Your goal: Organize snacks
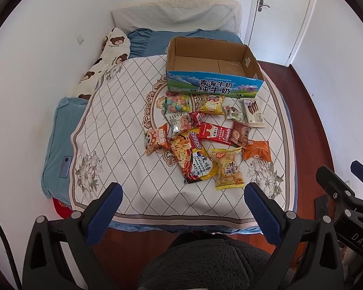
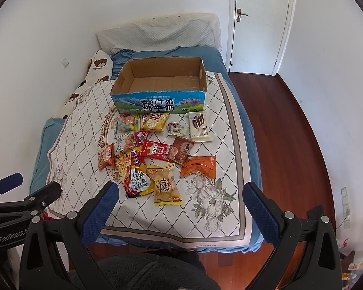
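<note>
Several snack packets lie in a loose pile on the bed, among them a yellow egg-biscuit bag [image 1: 229, 169] [image 2: 165, 184], a noodle pack [image 1: 193, 155] [image 2: 133, 172] and an orange packet [image 1: 257, 150] [image 2: 199, 166]. An empty open cardboard box [image 1: 213, 68] [image 2: 161, 84] with a blue printed front stands behind them. My left gripper [image 1: 182, 194] is open and empty, held above the bed's near edge, short of the pile. My right gripper [image 2: 180, 193] is open and empty, also above the near edge. Each gripper shows at the side of the other's view.
The bed carries a white quilted cover [image 1: 123, 111] [image 2: 217, 159] over blue bedding. Pillows [image 1: 174, 17] and a bear-print cushion [image 1: 104, 60] lie at the head and left side. Walls close the left; wooden floor [image 2: 278, 130] and a white door [image 2: 259, 24] are on the right.
</note>
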{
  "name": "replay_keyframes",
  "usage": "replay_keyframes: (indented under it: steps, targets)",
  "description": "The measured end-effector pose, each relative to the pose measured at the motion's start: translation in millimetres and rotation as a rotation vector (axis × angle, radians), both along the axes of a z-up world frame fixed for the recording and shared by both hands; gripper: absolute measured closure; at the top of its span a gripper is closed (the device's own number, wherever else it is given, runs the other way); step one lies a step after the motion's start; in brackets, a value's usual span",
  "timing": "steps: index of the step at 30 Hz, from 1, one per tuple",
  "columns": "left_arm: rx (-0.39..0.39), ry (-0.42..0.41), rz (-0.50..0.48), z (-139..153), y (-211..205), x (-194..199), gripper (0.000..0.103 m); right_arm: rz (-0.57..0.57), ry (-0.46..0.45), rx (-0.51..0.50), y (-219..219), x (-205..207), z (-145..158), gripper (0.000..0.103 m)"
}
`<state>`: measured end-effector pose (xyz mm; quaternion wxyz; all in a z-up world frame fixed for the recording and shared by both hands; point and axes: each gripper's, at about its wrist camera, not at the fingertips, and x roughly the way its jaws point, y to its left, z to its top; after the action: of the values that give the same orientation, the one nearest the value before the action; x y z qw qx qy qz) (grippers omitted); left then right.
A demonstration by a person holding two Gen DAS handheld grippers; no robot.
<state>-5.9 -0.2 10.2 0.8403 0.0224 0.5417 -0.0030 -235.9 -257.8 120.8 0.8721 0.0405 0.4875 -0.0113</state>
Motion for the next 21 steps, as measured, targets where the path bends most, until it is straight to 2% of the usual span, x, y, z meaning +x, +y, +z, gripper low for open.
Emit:
replay_keyframes:
  steps: [21]
  targets:
    - [-0.001, -0.001, -0.003, 1.2, -6.1, 0.8, 0.000, 0.016, -0.019, 0.005, -5.6, -5.4, 5.0, 0.000]
